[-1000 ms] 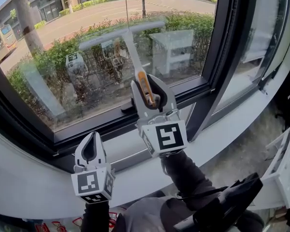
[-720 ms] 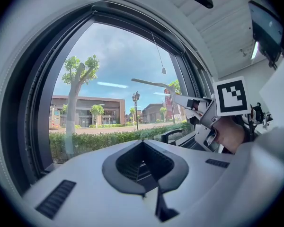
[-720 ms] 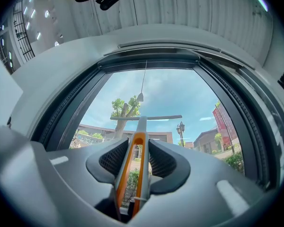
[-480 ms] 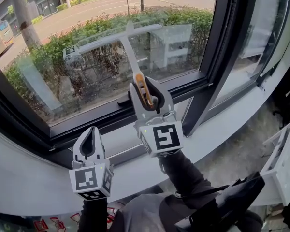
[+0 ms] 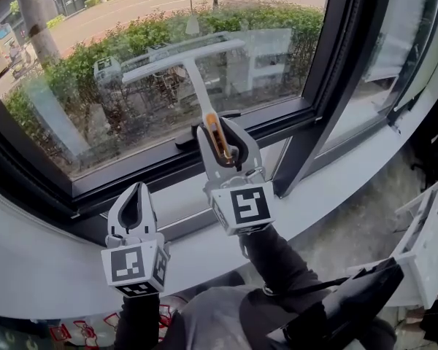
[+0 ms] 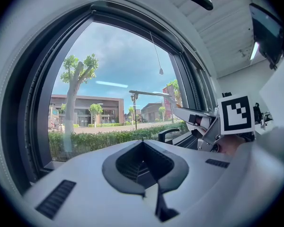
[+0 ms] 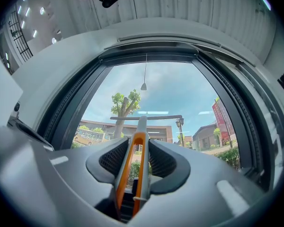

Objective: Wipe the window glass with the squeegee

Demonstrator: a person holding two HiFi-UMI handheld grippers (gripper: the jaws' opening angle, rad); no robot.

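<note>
A grey squeegee with an orange-trimmed handle (image 5: 217,138) is clamped in my right gripper (image 5: 221,141), which is shut on it. Its T-shaped blade (image 5: 184,58) lies against the lower part of the window glass (image 5: 95,86), tilted up to the right. In the right gripper view the handle (image 7: 132,169) runs up between the jaws to the blade (image 7: 146,117). My left gripper (image 5: 134,208) hovers over the sill at the lower left, shut and holding nothing; in its own view the jaws (image 6: 144,167) meet, and the right gripper (image 6: 203,124) shows at the right.
A black window frame (image 5: 168,162) and a black mullion (image 5: 317,86) border the pane. A black window handle (image 5: 197,133) sits on the frame just behind the right gripper. The white sill (image 5: 51,268) curves below. A white unit (image 5: 427,246) stands at the lower right.
The right gripper has slid the squeegee slightly downward on the glass and its blade has tilted more level. The left gripper has stayed by the sill.
</note>
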